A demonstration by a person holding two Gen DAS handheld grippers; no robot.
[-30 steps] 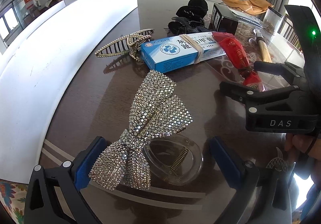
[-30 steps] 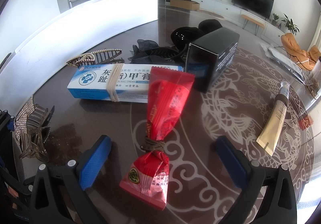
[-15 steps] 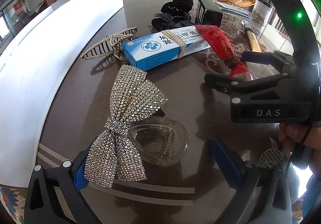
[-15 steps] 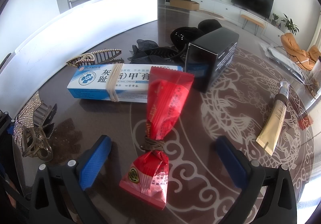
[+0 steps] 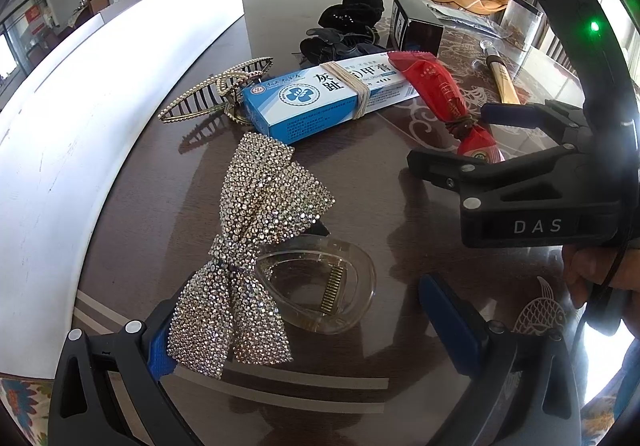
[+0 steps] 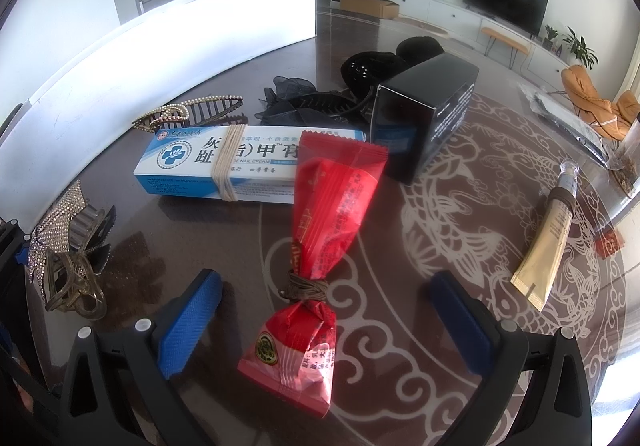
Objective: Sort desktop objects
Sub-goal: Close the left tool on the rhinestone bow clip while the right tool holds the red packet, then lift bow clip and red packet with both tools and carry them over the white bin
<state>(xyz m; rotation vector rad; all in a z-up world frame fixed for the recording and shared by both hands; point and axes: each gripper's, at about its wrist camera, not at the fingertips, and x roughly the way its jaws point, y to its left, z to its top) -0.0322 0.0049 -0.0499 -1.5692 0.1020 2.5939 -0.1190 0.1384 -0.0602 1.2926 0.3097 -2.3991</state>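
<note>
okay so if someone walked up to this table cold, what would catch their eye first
Probably the rhinestone bow hair clip, glittering on the dark table between the open fingers of the left gripper. Next the red snack packet, tied with brown cord, lying between the open fingers of the right gripper. Behind it lies the blue and white cream box with rubber bands around it.
</note>
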